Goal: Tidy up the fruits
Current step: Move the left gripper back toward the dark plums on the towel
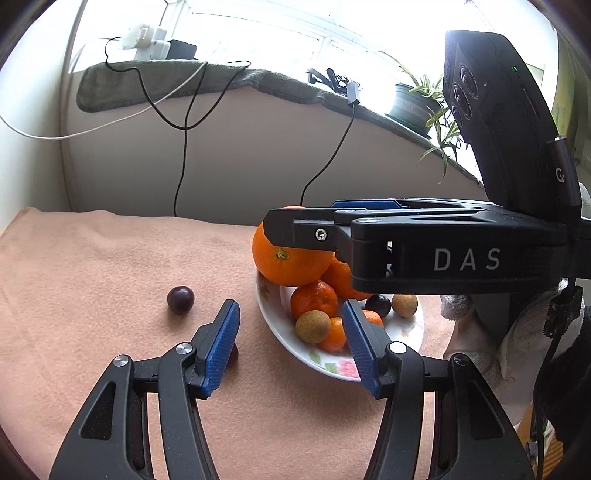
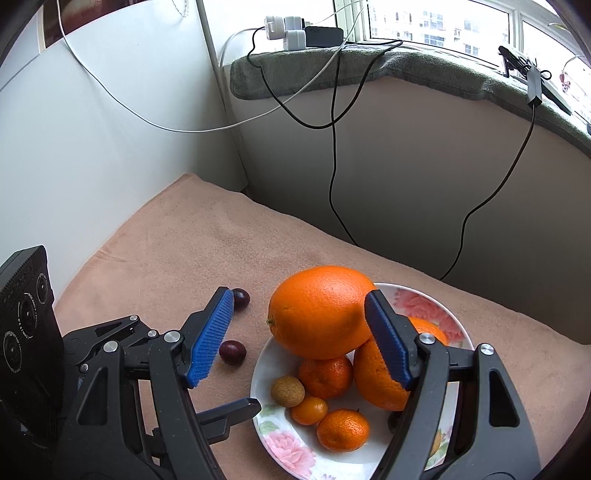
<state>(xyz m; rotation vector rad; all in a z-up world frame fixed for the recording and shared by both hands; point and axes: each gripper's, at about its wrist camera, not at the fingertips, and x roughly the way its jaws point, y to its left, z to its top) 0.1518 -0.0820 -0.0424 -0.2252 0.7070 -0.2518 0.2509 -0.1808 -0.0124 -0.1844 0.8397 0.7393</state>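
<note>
Your right gripper (image 2: 299, 334) brackets the big orange (image 2: 319, 312) atop the heaped floral plate (image 2: 424, 299), jaws wide, not visibly clamped; your left gripper (image 1: 290, 341) hangs open, empty. Nudge that perched orange and it could roll off toward the plums (image 2: 232, 352).

Across the top of my view ran a window ledge draped in a grey-green towel (image 2: 332, 70), with white chargers (image 2: 286, 27) at its upper left, black cables (image 2: 334, 155) trailing down the pale wall, a potted plant (image 1: 417, 99) upper right, and a peach cloth (image 1: 92, 280) below.
</note>
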